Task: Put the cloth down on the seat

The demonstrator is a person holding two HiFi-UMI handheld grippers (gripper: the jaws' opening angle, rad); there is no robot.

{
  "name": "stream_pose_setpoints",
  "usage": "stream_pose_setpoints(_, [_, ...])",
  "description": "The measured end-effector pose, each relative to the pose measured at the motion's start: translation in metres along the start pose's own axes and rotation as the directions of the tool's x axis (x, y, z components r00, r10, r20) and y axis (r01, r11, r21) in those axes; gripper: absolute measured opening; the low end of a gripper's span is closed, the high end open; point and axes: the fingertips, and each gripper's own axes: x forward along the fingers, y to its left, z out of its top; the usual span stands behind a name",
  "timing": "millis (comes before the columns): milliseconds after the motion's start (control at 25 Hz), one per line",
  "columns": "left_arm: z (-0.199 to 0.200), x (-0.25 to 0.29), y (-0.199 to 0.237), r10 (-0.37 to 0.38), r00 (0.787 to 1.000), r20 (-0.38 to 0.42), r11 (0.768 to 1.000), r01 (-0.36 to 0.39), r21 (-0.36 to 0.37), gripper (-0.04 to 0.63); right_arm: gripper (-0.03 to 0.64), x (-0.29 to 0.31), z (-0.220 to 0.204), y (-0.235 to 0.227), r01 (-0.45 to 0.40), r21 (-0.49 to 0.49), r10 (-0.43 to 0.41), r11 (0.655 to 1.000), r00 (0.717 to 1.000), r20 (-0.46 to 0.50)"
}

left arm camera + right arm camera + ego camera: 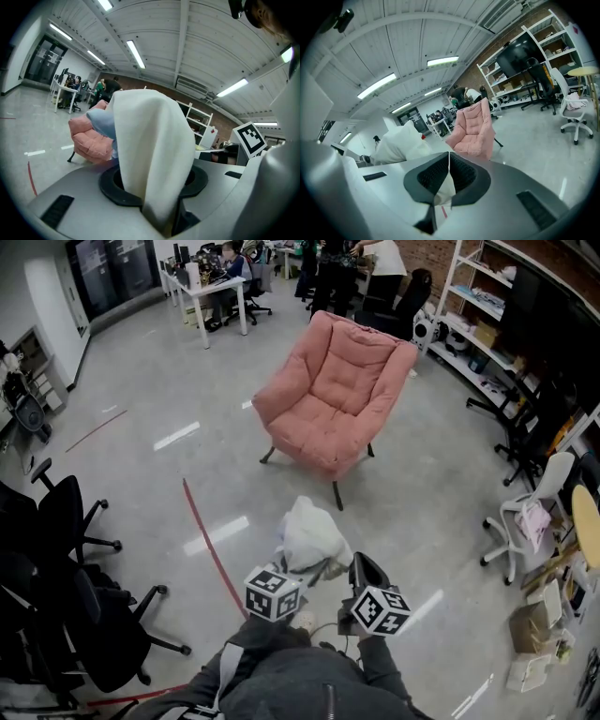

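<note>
Grey polished floor (150, 484), black office chairs (56, 549) cut off at the left edge. Left gripper (152, 185) was clamped on a thick fold of the cloth (311, 535), which hid its jaw tips; right gripper (448, 165) pinched a thin edge. Cloth was white with a pale blue patch, bunched, held in the air between both grippers, well apart from the seat (323, 432) of the pink armchair (361, 357).
</note>
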Motion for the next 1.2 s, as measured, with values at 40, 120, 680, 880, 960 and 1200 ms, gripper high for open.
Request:
stream_pose_setpoints(40, [0.002, 0.001, 0.003, -0.003, 1.000, 0.001, 1.000, 0.003, 0.001, 0.172, 0.012, 0.003, 0.001, 0.000, 0.002, 0.000, -0.002, 1.000, 1.000, 0.002])
stream_pose_setpoints(120, [0.004, 0.001, 0.008, -0.008, 1.000, 0.004, 1.000, 0.008, -0.002, 0.172, 0.012, 0.008, 0.001, 0.002, 0.006, 0.002, -0.006, 1.000, 1.000, 0.004])
stream_pose_setpoints(680, [-0.003, -0.002, 0.028, 0.022, 1.000, -0.007, 0.999, -0.022, -0.037, 0.172, 0.012, 0.025, -0.011, 0.010, -0.005, 0.003, 0.005, 1.000, 0.999, -0.036])
stream_pose_setpoints(880, [-0.008, -0.003, 0.032, 0.033, 0.999, -0.011, 0.998, -0.034, -0.061, 0.172, 0.012, 0.029, -0.013, 0.012, -0.007, -0.004, 0.007, 1.000, 0.999, -0.045])
stream_pose_setpoints(960, [-0.011, 0.002, 0.034, 0.035, 0.999, -0.018, 0.997, -0.037, -0.068, 0.172, 0.012, 0.032, -0.015, 0.007, -0.005, -0.002, 0.005, 1.000, 0.998, -0.055])
stream_pose_setpoints(1200, [-0.003, 0.018, 0.046, 0.055, 0.998, -0.024, 0.996, -0.056, -0.072, 0.172, 0.012, 0.051, -0.010, 0.003, -0.024, 0.013, 0.025, 1.000, 0.997, -0.071])
